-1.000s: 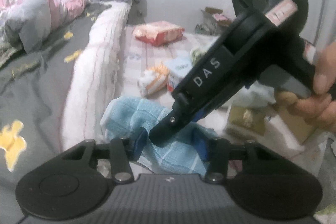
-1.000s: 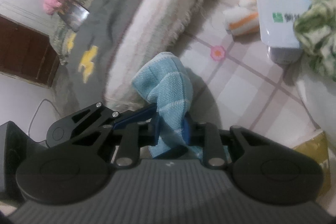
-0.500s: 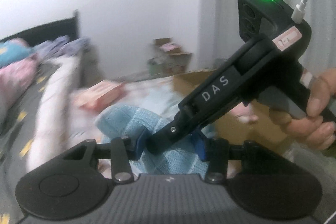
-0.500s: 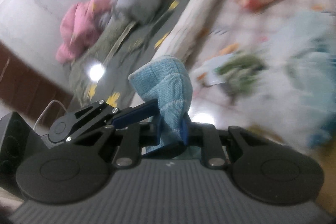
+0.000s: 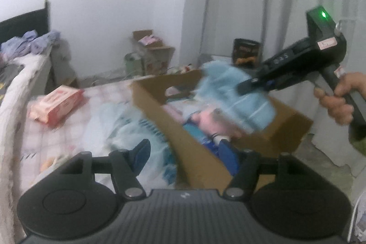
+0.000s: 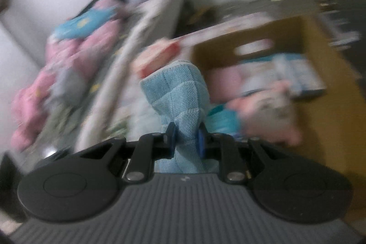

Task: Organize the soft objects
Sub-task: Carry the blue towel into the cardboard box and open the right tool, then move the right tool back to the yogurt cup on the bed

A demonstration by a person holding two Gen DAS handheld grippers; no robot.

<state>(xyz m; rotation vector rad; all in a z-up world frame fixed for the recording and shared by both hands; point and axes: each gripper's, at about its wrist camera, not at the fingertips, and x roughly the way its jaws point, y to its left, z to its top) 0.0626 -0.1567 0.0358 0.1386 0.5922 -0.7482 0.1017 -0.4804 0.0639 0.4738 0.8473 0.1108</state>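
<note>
A light blue checked cloth (image 6: 180, 95) sticks up between the blue pads of my right gripper (image 6: 185, 141), which is shut on it. In the left wrist view that same cloth (image 5: 231, 93) hangs blurred over an open cardboard box (image 5: 196, 152), with the right gripper (image 5: 254, 84) and a hand (image 5: 338, 97) behind it. My left gripper (image 5: 183, 157) has nothing between its fingers and its jaws are opening, low in front of the box's near wall. The box (image 6: 324, 74) holds pink and blue soft items (image 6: 267, 111).
A bed with a grey cover and piled pink and blue clothes (image 6: 75, 56) runs along the left. A red-and-white pack (image 5: 57, 104) lies on the checked sheet. Small boxes and a green tin (image 5: 148, 54) stand by the far wall; a curtain (image 5: 274, 4) hangs behind.
Both grippers held the blue cloth together low over the sheet. Now the left has let go and widened, and the right has carried the cloth up and across to over the cardboard box.
</note>
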